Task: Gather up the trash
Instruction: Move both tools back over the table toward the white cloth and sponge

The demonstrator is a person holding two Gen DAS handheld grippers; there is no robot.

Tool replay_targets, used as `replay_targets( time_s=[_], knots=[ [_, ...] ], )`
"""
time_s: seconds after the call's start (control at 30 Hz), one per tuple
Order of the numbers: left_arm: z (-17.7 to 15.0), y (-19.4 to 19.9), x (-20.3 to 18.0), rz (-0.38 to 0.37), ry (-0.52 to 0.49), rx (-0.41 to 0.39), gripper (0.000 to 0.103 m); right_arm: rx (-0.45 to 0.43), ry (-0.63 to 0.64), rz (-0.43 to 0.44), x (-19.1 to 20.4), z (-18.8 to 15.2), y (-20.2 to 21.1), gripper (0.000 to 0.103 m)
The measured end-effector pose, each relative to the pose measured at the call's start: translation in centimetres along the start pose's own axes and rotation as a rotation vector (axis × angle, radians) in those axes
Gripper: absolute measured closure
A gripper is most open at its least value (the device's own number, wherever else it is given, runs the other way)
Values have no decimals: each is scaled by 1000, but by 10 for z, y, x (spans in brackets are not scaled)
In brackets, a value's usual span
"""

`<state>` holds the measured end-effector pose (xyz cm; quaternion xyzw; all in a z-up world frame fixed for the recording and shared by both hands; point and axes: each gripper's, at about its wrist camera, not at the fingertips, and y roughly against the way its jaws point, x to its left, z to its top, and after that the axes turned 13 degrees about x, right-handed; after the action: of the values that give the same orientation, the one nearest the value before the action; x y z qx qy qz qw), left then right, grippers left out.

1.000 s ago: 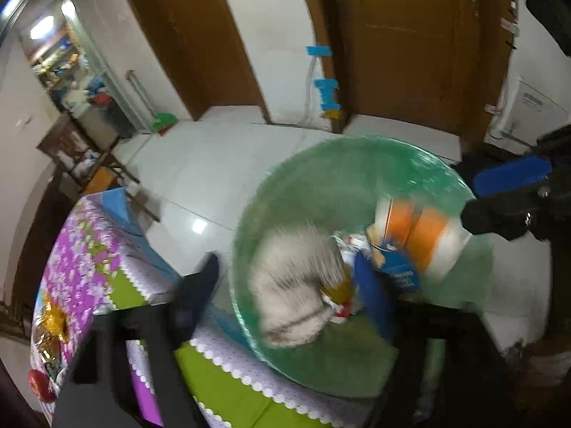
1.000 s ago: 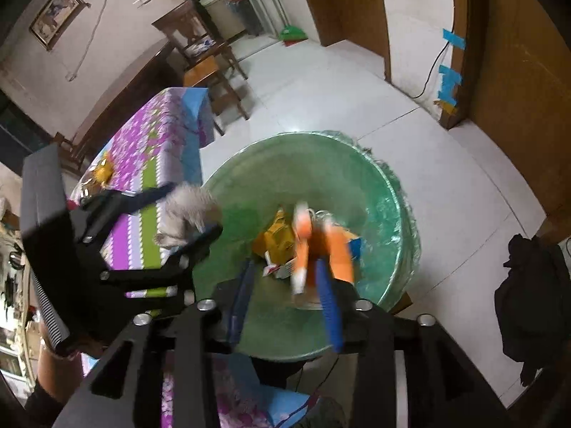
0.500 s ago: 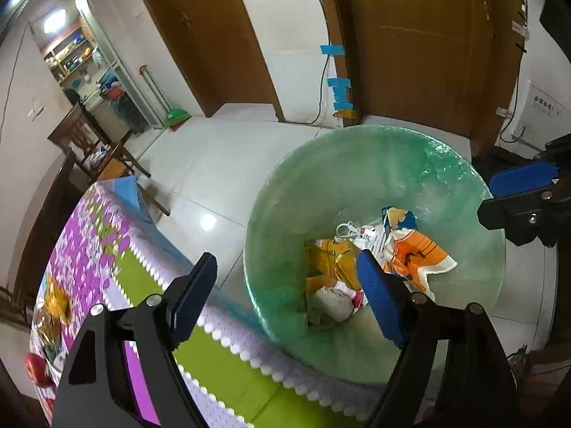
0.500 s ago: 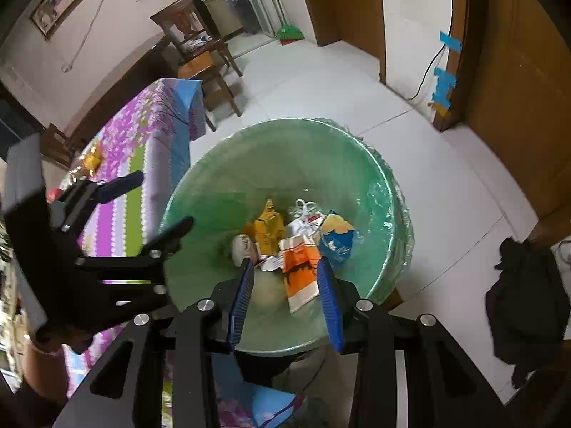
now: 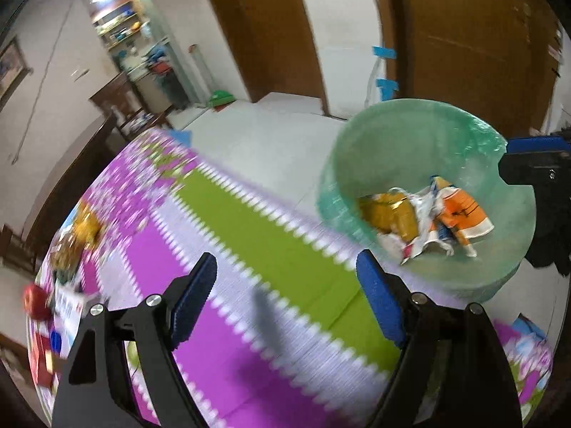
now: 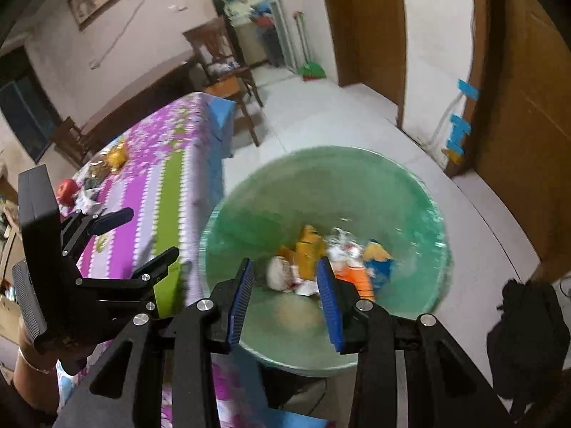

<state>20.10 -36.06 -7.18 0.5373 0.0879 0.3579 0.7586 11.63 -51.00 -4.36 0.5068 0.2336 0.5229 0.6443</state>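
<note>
A bin lined with a green plastic bag stands on the floor beside the table. In it lie an orange and white wrapper, a yellow wrapper and a crumpled white wad. My left gripper is open and empty over the purple and green tablecloth, left of the bin; it also shows in the right wrist view. My right gripper is open and empty above the bin's near rim.
At the table's far end lie a red apple, gold wrappers and other small items. A wooden chair stands beyond the table. A black bag lies on the floor to the right.
Both grippers let their trash fall into the bin and opened. My left gripper has swung left from over the bin to over the tablecloth. My right gripper has pulled back a little.
</note>
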Motion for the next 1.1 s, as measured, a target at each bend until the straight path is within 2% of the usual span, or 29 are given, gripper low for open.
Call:
replay_targets(
  time_s=[0.23, 0.37, 0.6, 0.93, 1.1],
  knots=[
    [-48, 17, 46, 5, 106, -5, 23, -34, 65, 66, 46, 0, -6, 63],
    [-75, 27, 72, 11, 169, -2, 22, -33, 94, 103, 73, 3, -15, 57],
    [-129, 43, 112, 17, 268, -5, 19, -11, 171, 161, 132, 8, -34, 56],
    [-214, 55, 178, 38, 428, 19, 19, -1, 316, 173, 227, 10, -59, 48],
    [-252, 71, 210, 61, 523, 4, 19, 5, 395, 185, 265, 5, -68, 45]
  ],
)
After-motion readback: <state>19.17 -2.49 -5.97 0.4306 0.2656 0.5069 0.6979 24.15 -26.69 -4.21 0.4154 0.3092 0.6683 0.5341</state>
